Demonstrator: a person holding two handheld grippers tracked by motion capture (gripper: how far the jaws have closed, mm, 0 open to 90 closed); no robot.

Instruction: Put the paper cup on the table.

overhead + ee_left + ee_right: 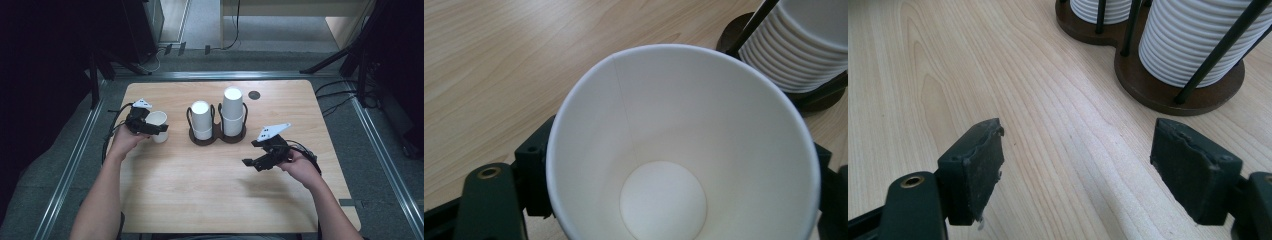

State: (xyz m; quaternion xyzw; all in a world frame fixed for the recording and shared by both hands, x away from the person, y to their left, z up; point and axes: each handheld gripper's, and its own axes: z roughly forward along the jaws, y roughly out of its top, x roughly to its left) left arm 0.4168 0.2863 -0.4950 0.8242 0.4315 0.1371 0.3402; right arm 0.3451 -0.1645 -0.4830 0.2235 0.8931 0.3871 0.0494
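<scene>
Now your left gripper (150,127) has its black jaws on either side of a white paper cup (158,125), upright at the left of the light wooden table (200,200), but whether they press it is unclear. Your right gripper (254,153) hovers spread wide, holding nothing, near the dark two-slot cup holder (216,136).

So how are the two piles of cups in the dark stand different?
The right stack of cups stands taller than the left stack of cups; its top rises well above the stand's black rods, while the left stack's top sits about level with them. The right stack is nearer the small dark disc on the table; the left stack is nearer the single cup. Both are white, upside down, and share one holder.
</scene>
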